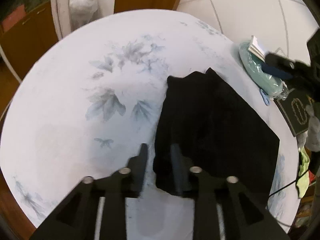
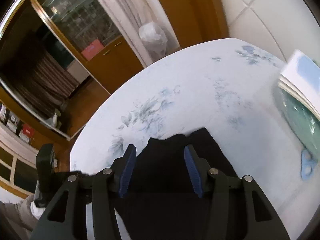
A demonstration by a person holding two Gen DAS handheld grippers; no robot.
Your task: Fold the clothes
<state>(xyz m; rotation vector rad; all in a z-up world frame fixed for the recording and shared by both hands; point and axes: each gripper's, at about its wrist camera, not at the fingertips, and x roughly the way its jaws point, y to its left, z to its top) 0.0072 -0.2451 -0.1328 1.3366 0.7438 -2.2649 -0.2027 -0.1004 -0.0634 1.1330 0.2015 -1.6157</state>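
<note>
A: Left wrist view: the black garment lies on the flower-print counter, its long axis running away up-right. Its near-left edge sits between the fingers of the left gripper.

B: Gripping it?

A: No. Jaws partly open, nothing pinched.

B: And the right gripper?

A: It hovers directly over the garment's far, notched edge, also about half open and empty. Both are near; I judge the right better centred.
</note>
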